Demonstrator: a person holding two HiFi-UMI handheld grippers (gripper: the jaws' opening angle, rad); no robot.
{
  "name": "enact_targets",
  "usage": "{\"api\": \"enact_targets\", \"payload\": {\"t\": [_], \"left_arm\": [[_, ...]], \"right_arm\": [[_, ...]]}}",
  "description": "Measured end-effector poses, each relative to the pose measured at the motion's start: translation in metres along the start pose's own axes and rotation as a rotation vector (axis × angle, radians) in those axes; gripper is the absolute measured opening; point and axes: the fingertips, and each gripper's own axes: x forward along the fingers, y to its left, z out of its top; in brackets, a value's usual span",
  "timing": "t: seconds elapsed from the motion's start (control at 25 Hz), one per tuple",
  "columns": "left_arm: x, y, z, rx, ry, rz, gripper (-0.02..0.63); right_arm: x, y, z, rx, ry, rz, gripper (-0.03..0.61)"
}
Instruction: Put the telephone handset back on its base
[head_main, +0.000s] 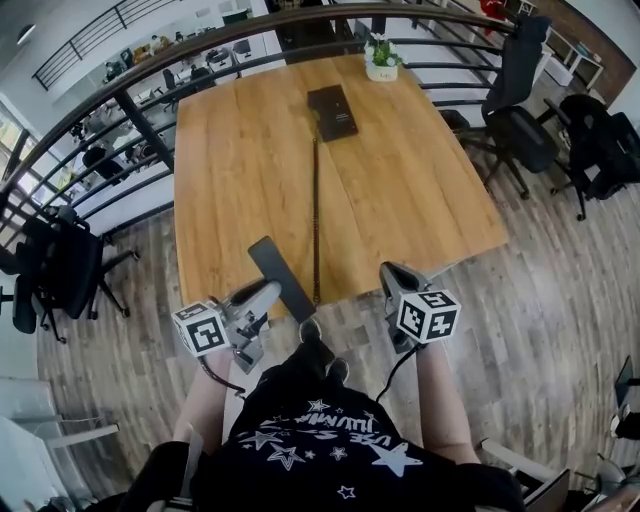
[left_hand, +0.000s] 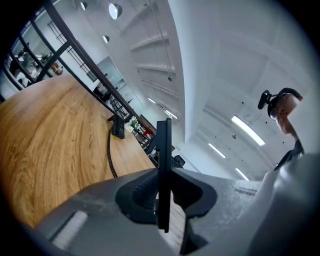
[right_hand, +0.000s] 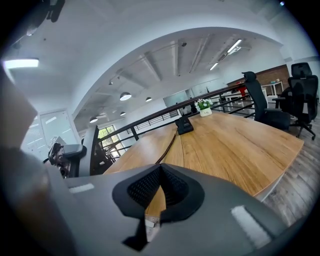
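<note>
wooden table (head_main: 420, 200) | far end: telephone base (head_main: 332, 110), potted plant (head_main: 381, 58) | cord (head_main: 316, 215) along middle

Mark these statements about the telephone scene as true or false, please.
1. The left gripper is shut on the handset. True.
2. The handset rests on the base. False: the left gripper holds it by the near edge of the table, far from the base.
3. The right gripper holds the cord. False: its jaws are together with nothing between them.
4. A potted plant stands beyond the base. True.
</note>
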Motion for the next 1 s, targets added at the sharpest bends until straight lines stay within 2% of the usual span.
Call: {"api": "enact_targets", "payload": {"t": [0.12, 0.28, 0.48, 0.72, 1.0], "left_arm": [[0.009, 0.011, 0.016, -0.012, 0.005, -0.009, 0.078], [0.030, 0.026, 0.049, -0.031, -0.002, -0.032, 0.077], [0.044, 0.043, 0.077, -0.002, -0.024, -0.064, 0.078], [0.068, 0.077, 0.125, 0.011, -0.045, -0.097, 0.077], [0.105, 0.105, 0.155, 0.042, 0.003, -0.127, 0.077]], "right_arm": [[0.008, -0.007, 0.009, -0.006, 0.020, -0.023, -0.001], [0.022, -0.023, 0.050, -0.025, 0.025, -0.062, 0.000], [0.040, -0.032, 0.090, -0.070, -0.019, -0.079, 0.000], [0.075, -0.044, 0.138, -0.118, -0.024, -0.095, 0.000], [0.103, -0.066, 0.166, -0.120, -0.015, -0.122, 0.000]]}}
